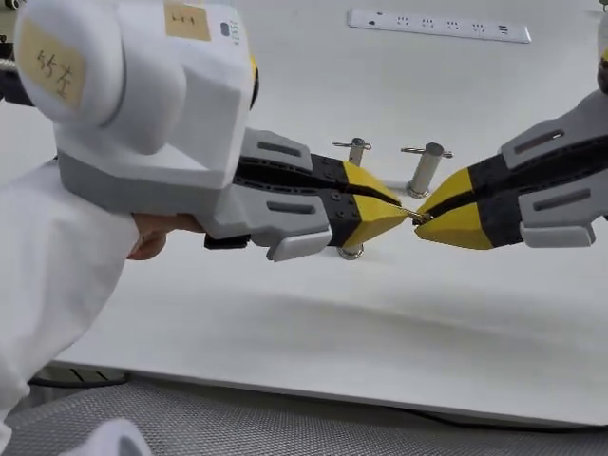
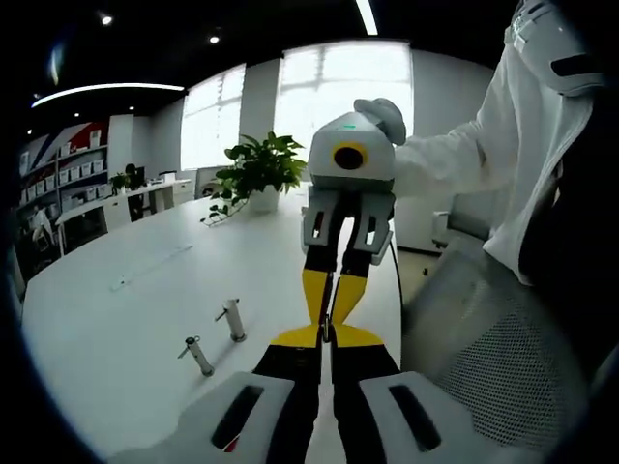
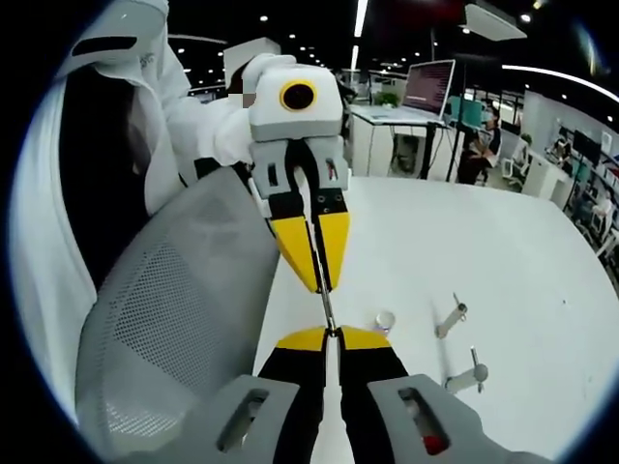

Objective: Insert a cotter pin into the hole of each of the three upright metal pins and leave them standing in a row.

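L gripper [image 1: 399, 211]: jaws clamped on cotter pin [image 3: 327, 307], mid-air.
R gripper [image 1: 427, 218]: jaws nip its other end.
3rd metal pin [image 3: 384, 321]: no cotter seen, just below tips.
Risk: I'd guess cotter twists/drops at handover.

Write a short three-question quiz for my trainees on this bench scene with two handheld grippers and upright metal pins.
1. True or false: the left gripper and the right gripper both have their jaws closed on one thin metal cotter pin held between them.
2. Multiple choice: how many of the upright silver metal pins on the white table already carry a cotter pin? A) one B) two C) three
3. Fill in: in the head view, the third upright pin, its hole unfilled, is partly hidden behind the ____ gripper.

Key: 1 true; 2 B; 3 left.
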Demonstrator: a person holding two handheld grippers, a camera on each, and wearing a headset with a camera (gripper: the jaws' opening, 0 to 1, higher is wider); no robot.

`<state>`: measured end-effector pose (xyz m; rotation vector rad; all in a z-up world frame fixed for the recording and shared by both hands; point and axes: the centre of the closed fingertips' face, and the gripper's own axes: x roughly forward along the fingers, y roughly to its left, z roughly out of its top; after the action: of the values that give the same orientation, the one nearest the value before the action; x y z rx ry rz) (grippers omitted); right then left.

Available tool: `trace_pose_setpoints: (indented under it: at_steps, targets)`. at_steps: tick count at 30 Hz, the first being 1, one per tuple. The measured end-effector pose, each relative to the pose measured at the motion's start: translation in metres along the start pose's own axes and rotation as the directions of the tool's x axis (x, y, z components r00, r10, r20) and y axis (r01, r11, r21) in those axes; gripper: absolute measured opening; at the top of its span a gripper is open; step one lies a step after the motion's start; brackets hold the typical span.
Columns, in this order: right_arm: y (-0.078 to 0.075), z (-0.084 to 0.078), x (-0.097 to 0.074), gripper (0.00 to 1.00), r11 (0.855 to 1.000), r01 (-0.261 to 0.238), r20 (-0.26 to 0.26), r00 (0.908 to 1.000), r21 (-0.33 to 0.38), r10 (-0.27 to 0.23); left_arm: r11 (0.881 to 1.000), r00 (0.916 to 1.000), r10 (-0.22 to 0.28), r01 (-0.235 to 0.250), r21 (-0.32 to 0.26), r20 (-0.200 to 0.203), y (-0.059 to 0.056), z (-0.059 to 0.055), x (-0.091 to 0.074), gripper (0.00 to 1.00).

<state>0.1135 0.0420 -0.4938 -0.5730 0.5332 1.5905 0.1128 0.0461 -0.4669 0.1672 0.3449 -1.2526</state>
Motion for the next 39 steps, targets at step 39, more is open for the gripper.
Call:
trace_pose_setpoints:
  at_steps: [39]
  targets:
    - [-0.015, -0.034, 0.001, 0.0, 0.99, 0.101, -0.053, 0.994, 0.098, -0.096, 0.995, 0.9818, 0.098, -0.096, 0.021, -0.163, 0.027, -0.034, 0.006, 0.25]
